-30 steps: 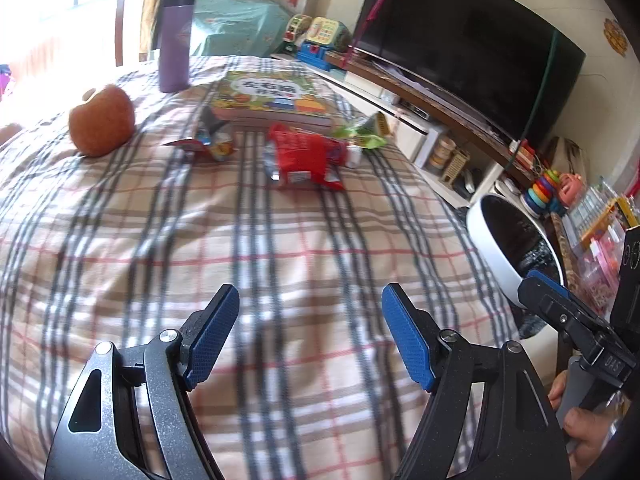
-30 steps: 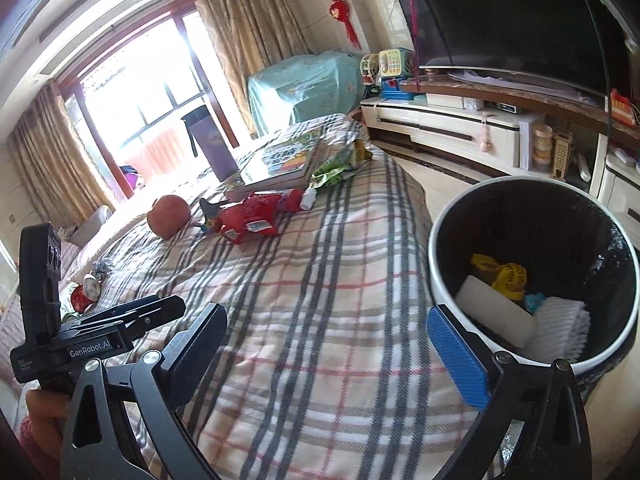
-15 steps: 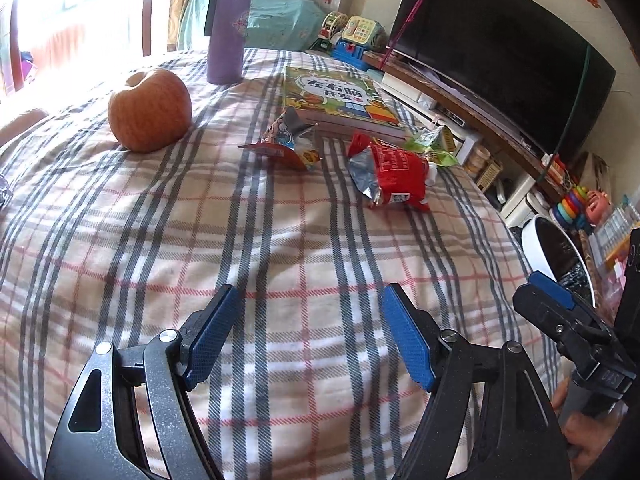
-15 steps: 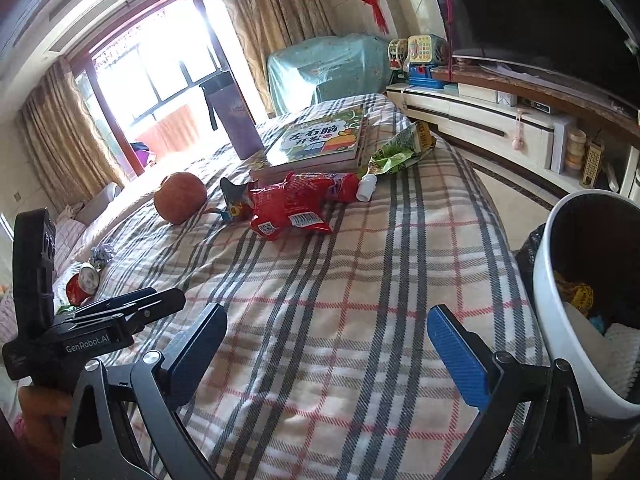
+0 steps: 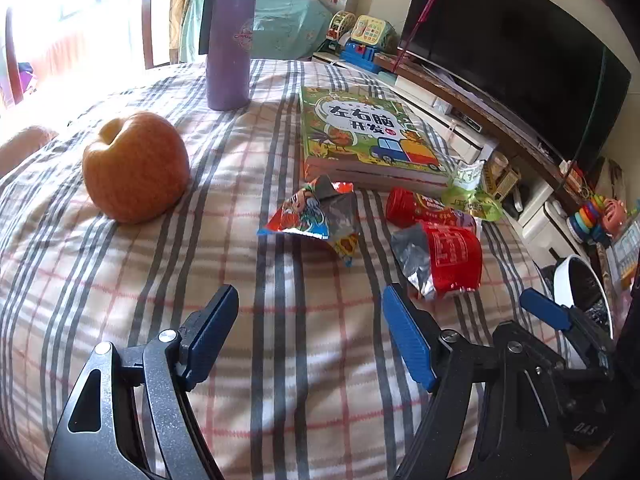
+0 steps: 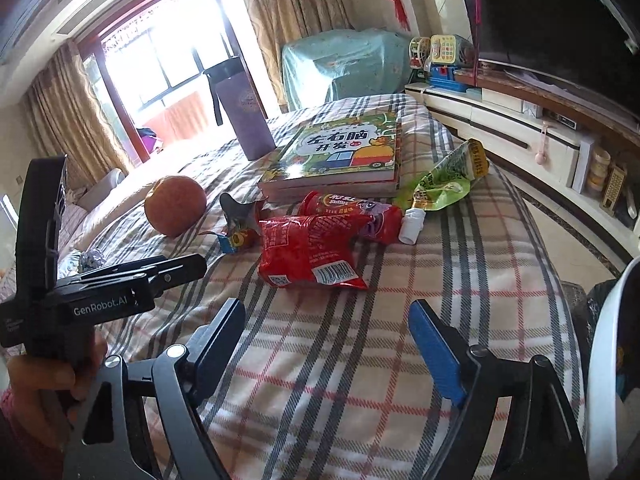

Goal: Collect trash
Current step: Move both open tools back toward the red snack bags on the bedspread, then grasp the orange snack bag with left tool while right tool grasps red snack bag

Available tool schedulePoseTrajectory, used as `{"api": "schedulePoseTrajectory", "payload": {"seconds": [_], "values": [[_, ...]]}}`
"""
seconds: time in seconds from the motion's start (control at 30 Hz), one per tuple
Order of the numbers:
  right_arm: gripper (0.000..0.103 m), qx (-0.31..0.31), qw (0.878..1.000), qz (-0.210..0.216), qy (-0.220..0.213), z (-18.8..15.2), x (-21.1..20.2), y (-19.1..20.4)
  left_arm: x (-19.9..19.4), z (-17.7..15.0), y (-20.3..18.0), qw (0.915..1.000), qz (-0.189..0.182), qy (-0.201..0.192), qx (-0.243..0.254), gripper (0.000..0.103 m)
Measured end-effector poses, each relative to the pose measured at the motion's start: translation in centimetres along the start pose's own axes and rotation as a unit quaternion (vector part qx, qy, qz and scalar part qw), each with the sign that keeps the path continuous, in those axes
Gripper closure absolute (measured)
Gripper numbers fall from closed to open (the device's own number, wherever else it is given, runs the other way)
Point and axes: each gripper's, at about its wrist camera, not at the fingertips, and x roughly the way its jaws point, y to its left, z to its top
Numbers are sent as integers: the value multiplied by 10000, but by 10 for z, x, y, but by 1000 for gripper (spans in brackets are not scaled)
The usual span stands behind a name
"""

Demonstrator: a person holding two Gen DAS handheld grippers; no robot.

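Observation:
Several snack wrappers lie on the plaid bedcover. A colourful torn wrapper (image 5: 316,216) (image 6: 238,226) lies ahead of my open, empty left gripper (image 5: 310,328). A red snack bag (image 5: 444,260) (image 6: 312,252) lies ahead of my open, empty right gripper (image 6: 326,336). A red Skittles pack (image 6: 356,210) (image 5: 420,206), a green wrapper (image 6: 448,184) (image 5: 472,196) and a small white bottle (image 6: 412,226) lie behind it. The white trash bin (image 5: 580,284) (image 6: 608,344) stands off the bed's right side. The left gripper's body (image 6: 100,292) shows in the right wrist view.
An apple (image 5: 136,166) (image 6: 176,204) sits at the left. A purple tumbler (image 5: 228,40) (image 6: 240,108) stands at the back. A stack of children's books (image 5: 364,140) (image 6: 340,156) lies behind the wrappers. A TV stand (image 6: 520,128) runs along the right wall.
Both grippers have moved forward over the bed toward the wrappers, which now look larger and closer. The right view has swung left, so the bin has slid to the right edge.

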Motion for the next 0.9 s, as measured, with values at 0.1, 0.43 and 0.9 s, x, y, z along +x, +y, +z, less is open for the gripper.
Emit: {"api": "schedulePoseTrajectory", "payload": {"seconds": [0.1, 0.43, 0.9], "values": [[18, 18, 10000, 12, 73, 5, 13, -1, 14, 12, 2, 10000, -41, 54, -25, 26], [69, 54, 9994, 62, 324, 20, 42, -6, 53, 33, 6, 9998, -90, 194, -2, 69], [95, 140, 9994, 305, 66, -8, -16, -12, 4, -14, -22, 9985, -531, 53, 135, 100]]}}
